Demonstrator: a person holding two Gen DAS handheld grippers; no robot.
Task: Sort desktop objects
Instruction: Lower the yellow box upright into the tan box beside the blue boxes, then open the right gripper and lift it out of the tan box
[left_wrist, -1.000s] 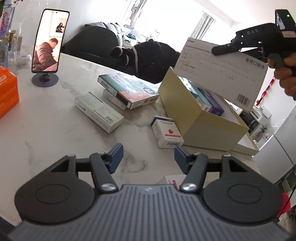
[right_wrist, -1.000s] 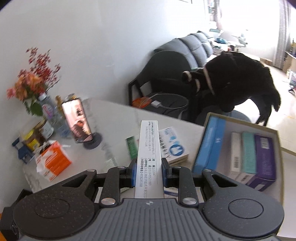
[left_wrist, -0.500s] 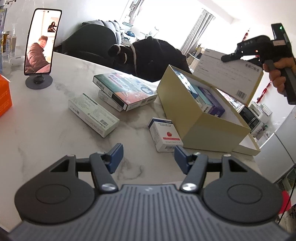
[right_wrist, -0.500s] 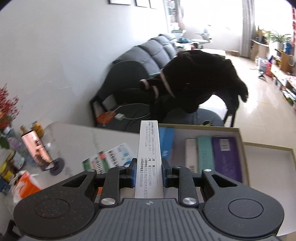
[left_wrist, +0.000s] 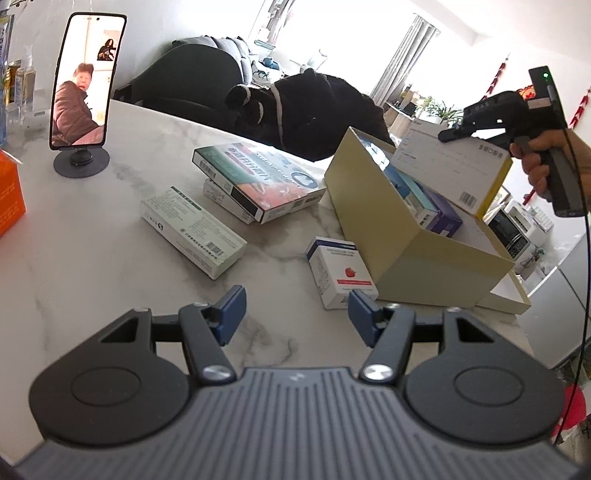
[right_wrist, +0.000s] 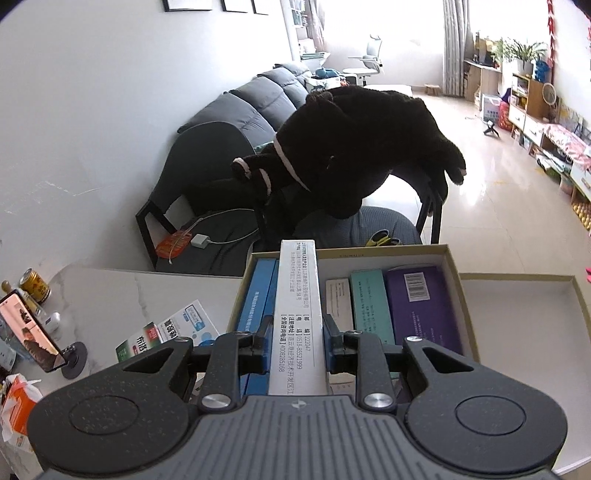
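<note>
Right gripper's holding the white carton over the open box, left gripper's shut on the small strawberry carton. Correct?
Not quite. The left gripper is open and empty; the small strawberry carton lies on the table ahead of it, per the left wrist view. The right gripper does hold the white carton over the open box.

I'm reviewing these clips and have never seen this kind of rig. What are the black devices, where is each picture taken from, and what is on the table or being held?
There is no robot: a person holds a two-finger gripper in each hand, each with a fisheye camera looking along its fingers. The left view shows the left gripper open and empty above the marble table, where a strawberry-marked box, a long white box and a phone on a stand sit. The right gripper is shut on a white carton, held over the open beige box, which already holds several cartons.
</note>
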